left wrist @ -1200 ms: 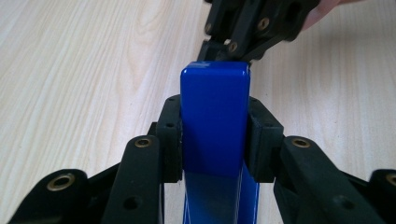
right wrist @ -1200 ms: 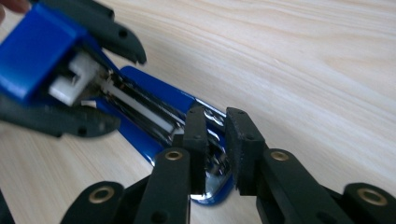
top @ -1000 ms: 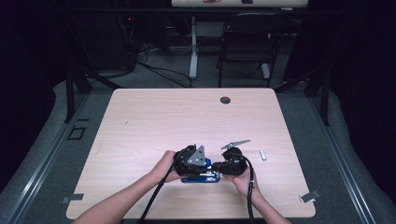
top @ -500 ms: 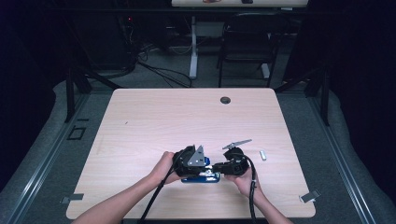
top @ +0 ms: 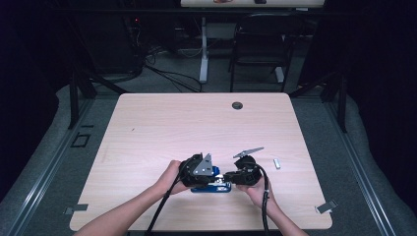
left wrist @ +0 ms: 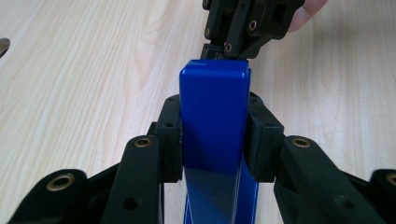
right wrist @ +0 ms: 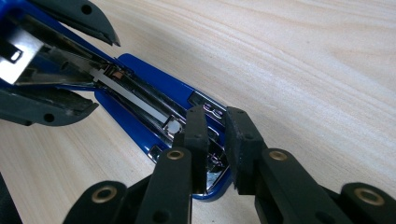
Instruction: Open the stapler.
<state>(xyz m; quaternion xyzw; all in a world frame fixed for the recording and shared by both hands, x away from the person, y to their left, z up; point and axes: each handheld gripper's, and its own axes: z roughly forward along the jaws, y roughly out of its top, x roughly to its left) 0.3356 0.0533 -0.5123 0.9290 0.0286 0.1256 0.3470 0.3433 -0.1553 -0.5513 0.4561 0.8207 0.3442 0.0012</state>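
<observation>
Your left hand [top: 173,177] comes in from the bottom edge of the high view and holds the left gripper [top: 199,167] low over the near part of the tabletop [top: 147,128]. In the left gripper view its jaws are closed on the blue stapler [left wrist: 214,121]: the two black pads press on both sides of the blue top cover, which rises between them and is lifted up from the base. The jaws are rather narrow, only as wide as the cover.

The stapler [top: 211,184] lies near the front edge of the tabletop, between your two grippers, a little right of the middle. It is open. In the right gripper view you see the blue base [right wrist: 154,100] flat on the wood, with the metal staple channel [right wrist: 135,100] lying open along it.

Just to the right, your right hand [top: 258,191] holds the right gripper [top: 231,176], which points to the left, toward the other gripper. In the right gripper view its jaws [right wrist: 217,140] stand narrow, with a small gap, at the end of the stapler. Their tips are over the shiny metal part there. I cannot tell if the pads really press on it or only stand around it.

Further right, a small pale object [top: 277,163] lies on the tabletop, apart from the grippers. At the far edge there is a dark round hole [top: 237,105].
</observation>
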